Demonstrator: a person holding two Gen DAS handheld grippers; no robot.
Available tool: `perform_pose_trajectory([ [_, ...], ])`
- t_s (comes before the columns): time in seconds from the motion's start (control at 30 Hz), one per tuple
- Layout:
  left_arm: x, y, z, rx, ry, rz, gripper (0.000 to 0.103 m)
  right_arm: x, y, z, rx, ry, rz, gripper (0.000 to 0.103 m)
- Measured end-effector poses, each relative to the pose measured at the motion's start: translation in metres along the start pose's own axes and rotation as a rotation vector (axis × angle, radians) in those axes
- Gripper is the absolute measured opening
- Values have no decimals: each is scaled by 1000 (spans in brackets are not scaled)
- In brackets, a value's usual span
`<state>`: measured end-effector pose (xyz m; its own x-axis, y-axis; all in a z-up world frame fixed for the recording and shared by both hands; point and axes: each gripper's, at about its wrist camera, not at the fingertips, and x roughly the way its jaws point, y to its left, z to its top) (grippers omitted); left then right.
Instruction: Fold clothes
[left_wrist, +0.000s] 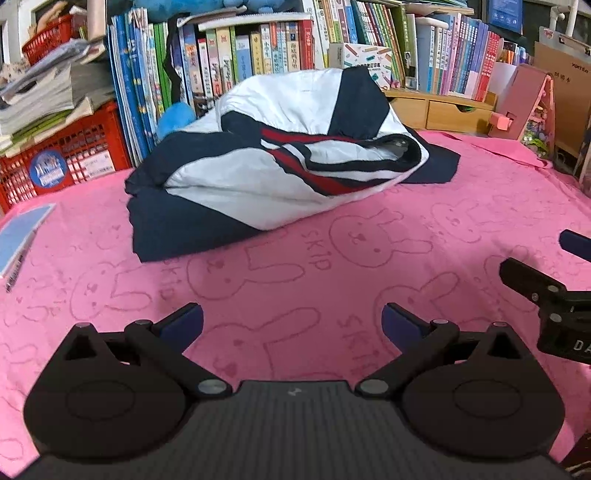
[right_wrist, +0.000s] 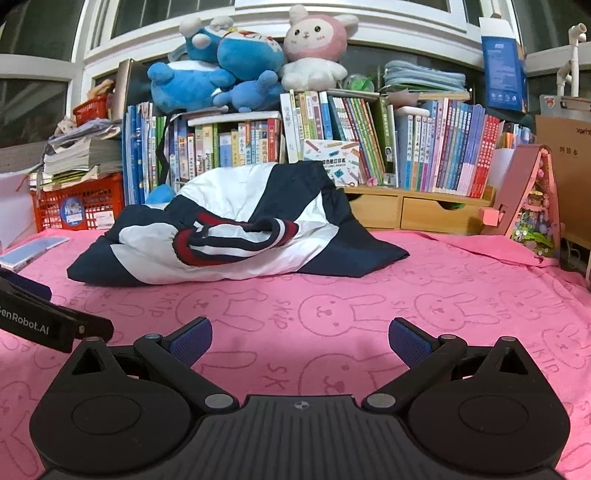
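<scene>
A navy, white and red jacket (left_wrist: 280, 162) lies bunched up in a heap on the far part of the pink bunny cloth (left_wrist: 295, 266); its striped cuff (right_wrist: 236, 240) sits on top, facing us; the left gripper (left_wrist: 291, 325) is low and near, its two blue pads wide apart with nothing between them; the right gripper (right_wrist: 301, 339) is the same, spread wide and holding nothing; both are well apart from the jacket; behind it stand rows of books (right_wrist: 332, 129), with soft toys (right_wrist: 251, 59) on top; a red crate (right_wrist: 79, 206) sits far left.
</scene>
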<state>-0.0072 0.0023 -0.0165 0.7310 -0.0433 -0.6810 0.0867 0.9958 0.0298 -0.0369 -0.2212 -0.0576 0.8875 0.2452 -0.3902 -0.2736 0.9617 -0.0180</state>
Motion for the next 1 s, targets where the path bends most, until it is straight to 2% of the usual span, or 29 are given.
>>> perform_pose_trajectory([
  [0.17,2,2,-2,-8,12,-11,103,2,-2,2,7,10,43,99],
  [0.33,5,7,-2,-10,17,-3,103,20,-8,23,-26,4,39,79],
  [0.5,8,18,-1,-35,28,2,103,77,-12,60,9,30,6,76],
  [0.67,8,31,-3,-47,41,22,103,147,0,78,14,97,-24,76],
  [0.7,7,35,-4,-52,44,27,103,160,3,79,11,119,-31,68],
  [0.73,7,38,-5,-57,48,31,103,172,5,79,8,153,-38,37],
  [0.77,7,41,-5,-60,51,34,103,176,3,78,20,175,-31,25],
  [0.8,7,44,-6,-63,54,37,103,179,0,78,38,193,-20,18],
  [0.87,7,49,-8,-72,57,44,103,176,-7,78,54,197,-23,18],
  [1.0,10,57,-11,-97,64,50,103,140,-26,83,20,103,-113,17],
])
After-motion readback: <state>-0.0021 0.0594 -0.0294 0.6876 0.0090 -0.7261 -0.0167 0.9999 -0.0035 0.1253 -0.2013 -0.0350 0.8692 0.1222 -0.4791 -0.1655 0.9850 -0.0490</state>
